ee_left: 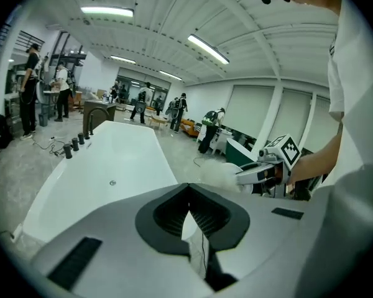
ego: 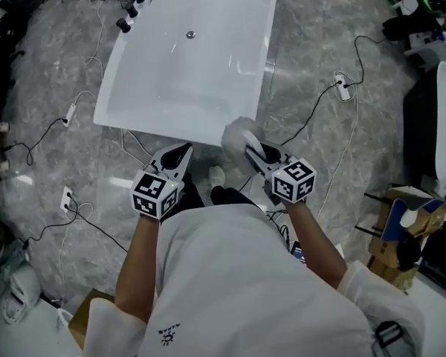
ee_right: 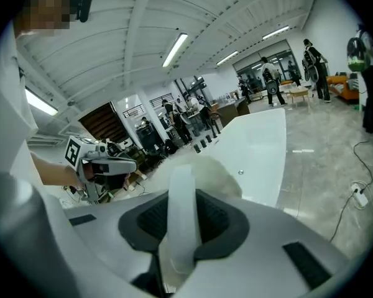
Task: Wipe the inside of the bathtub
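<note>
The person is standing at the near end of the long white bathtub, which is sitting on the grey stone floor. The right gripper is squeezing the pale handle of a fluffy white wiping pad. The pad is hanging by the tub's near right corner, not down inside. The left gripper is pinching its jaws together on nothing. I think the wiping is only about to begin, and the whole inside is waiting.

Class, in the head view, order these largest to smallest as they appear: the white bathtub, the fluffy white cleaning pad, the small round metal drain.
1. white rectangular bathtub
2. fluffy white cleaning pad, nearer the camera, so flattered
3. small round metal drain in the tub floor
</note>
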Demonstrator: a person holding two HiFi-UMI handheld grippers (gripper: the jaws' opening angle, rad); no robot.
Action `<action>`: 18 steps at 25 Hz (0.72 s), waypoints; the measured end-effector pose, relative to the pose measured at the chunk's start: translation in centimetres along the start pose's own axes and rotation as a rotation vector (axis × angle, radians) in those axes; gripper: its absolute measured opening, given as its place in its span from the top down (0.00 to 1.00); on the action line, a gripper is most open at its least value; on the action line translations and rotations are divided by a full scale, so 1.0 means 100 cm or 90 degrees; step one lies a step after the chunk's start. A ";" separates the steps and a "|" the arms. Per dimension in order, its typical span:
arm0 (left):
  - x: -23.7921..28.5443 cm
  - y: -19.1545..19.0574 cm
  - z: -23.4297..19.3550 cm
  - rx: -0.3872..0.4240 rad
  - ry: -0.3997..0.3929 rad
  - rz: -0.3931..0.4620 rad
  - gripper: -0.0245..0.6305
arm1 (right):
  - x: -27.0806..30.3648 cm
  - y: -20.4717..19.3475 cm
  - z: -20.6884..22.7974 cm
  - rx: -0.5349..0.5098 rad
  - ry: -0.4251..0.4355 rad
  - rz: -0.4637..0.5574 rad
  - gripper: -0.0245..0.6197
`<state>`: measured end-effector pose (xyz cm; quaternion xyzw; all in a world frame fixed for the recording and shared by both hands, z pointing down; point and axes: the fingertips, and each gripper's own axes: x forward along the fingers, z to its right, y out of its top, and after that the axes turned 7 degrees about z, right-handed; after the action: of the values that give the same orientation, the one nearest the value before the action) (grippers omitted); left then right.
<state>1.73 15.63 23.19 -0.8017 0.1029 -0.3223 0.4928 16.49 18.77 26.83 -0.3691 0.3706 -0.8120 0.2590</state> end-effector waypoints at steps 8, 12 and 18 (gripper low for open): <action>0.056 -0.006 -0.026 0.036 -0.120 -0.078 0.95 | 0.011 -0.028 0.020 0.045 -0.099 -0.031 0.81; 0.067 -0.009 -0.039 0.061 -0.192 -0.123 0.95 | 0.024 -0.041 0.024 0.066 -0.160 -0.053 0.81; 0.081 -0.017 -0.067 0.092 -0.264 -0.153 0.95 | 0.046 -0.058 0.029 0.092 -0.234 -0.074 0.81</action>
<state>3.57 7.76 30.02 -0.8197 -0.1203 -0.2137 0.5176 15.19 17.83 34.58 -0.5125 0.2356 -0.7690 0.3008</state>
